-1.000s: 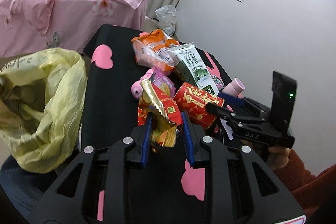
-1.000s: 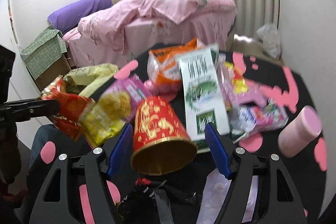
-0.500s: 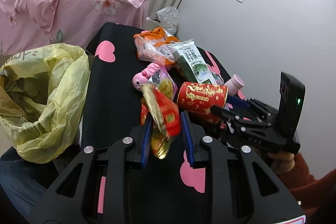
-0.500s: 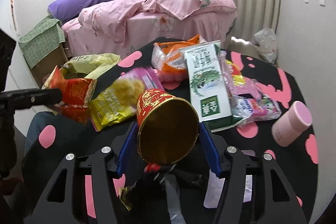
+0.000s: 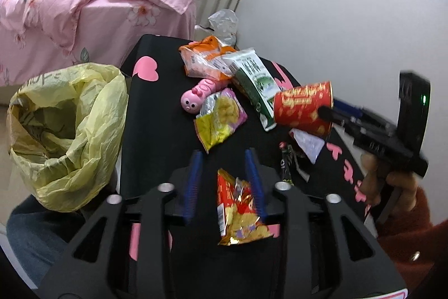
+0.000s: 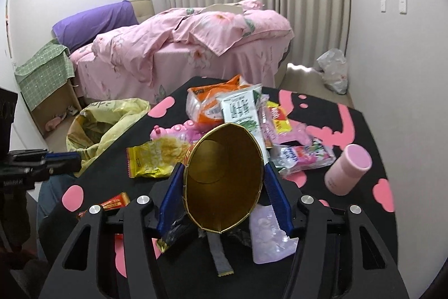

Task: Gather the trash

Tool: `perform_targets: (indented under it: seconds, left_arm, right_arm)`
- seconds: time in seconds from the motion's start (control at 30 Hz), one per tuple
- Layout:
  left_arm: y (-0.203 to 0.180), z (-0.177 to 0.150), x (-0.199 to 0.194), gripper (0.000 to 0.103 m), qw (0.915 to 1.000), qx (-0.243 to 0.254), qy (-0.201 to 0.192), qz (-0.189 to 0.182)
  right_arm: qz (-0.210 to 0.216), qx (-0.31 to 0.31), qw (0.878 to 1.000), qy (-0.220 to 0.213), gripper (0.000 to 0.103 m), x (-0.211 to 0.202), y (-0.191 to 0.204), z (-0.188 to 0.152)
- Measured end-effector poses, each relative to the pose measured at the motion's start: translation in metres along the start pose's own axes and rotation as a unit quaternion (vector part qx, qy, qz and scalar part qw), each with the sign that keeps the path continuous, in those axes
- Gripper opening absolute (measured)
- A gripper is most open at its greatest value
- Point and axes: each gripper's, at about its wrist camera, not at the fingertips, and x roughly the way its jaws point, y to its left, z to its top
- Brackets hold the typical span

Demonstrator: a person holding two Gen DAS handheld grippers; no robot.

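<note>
My right gripper [image 6: 222,177] is shut on a red and gold paper cup [image 6: 224,180], squeezed oval, lifted above the black table [image 6: 361,131]; the cup also shows in the left wrist view [image 5: 303,108]. My left gripper [image 5: 224,159] is open; a red and gold snack wrapper [image 5: 240,212] lies loose on the table [image 5: 156,116] between its fingers, near the right one. A yellow trash bag [image 5: 64,128] hangs open at the table's left edge. It also shows in the right wrist view [image 6: 106,122].
On the table lie a yellow chip bag [image 5: 221,119], a pink caterpillar toy [image 5: 198,97], an orange packet [image 5: 207,60], a green and white carton [image 5: 256,77], a pink cylinder [image 6: 348,168] and small wrappers [image 6: 271,234]. A pink bed [image 6: 190,46] stands behind.
My left gripper opened and the red and gold wrapper dropped from it onto the table. My right gripper closed on the red cup and lifted it.
</note>
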Motion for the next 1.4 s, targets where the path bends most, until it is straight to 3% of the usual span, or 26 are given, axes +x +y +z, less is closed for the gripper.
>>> perform_targets:
  seconds: [0.13,0.43,0.53,0.67,0.87,0.97,1.0,1.03,1.07,1.13,1.23,1.4]
  left_arm:
    - [-0.007,-0.018,0.004,0.050,0.9994,0.029,0.020,0.001]
    - [-0.012,-0.051,0.036,0.052,0.9944,0.030,0.101,0.013]
    - [-0.016,-0.052,0.035,0.030,0.9944,0.036,0.097,0.019]
    - [-0.017,-0.047,0.029,0.015,0.9956,0.035,0.083,0.025]
    - [-0.016,-0.037,0.012,0.008,0.9976,0.037,0.047,0.035]
    - [-0.013,-0.036,0.012,0.008,0.9978,0.031,0.052,0.027]
    - [-0.011,-0.037,0.014,0.010,0.9977,0.025,0.061,0.017]
    - [-0.009,-0.039,0.016,0.021,0.9975,0.017,0.068,0.007]
    - [-0.008,-0.042,0.018,0.040,0.9973,0.010,0.073,-0.001]
    - [-0.007,-0.047,0.022,0.051,0.9963,-0.003,0.083,-0.021]
    - [-0.012,-0.051,0.033,0.060,0.9945,0.006,0.101,-0.027]
    - [-0.032,-0.058,0.049,0.061,0.9904,0.067,0.121,0.013]
  right_arm:
    - [-0.009,-0.001,1.000,-0.004,0.055,-0.012,-0.005,-0.003]
    - [-0.034,0.013,0.999,-0.010,0.055,-0.031,-0.024,-0.016]
    - [-0.037,0.021,0.999,-0.014,0.055,-0.033,-0.029,-0.017]
    - [-0.038,0.022,0.999,-0.017,0.055,-0.035,-0.030,-0.018]
    - [-0.035,0.013,0.999,-0.019,0.055,-0.034,-0.024,-0.017]
    - [-0.037,-0.001,0.999,-0.022,0.055,-0.035,-0.017,-0.016]
    - [-0.037,-0.005,0.999,-0.023,0.055,-0.036,-0.015,-0.016]
    - [-0.037,-0.008,0.999,-0.024,0.055,-0.036,-0.013,-0.016]
    - [-0.036,-0.010,0.999,-0.024,0.055,-0.036,-0.013,-0.016]
    - [-0.037,-0.012,0.999,-0.025,0.055,-0.037,-0.011,-0.017]
    - [-0.036,-0.009,0.999,-0.020,0.055,-0.035,-0.012,-0.018]
    - [-0.034,-0.008,0.999,-0.012,0.055,-0.029,-0.012,-0.023]
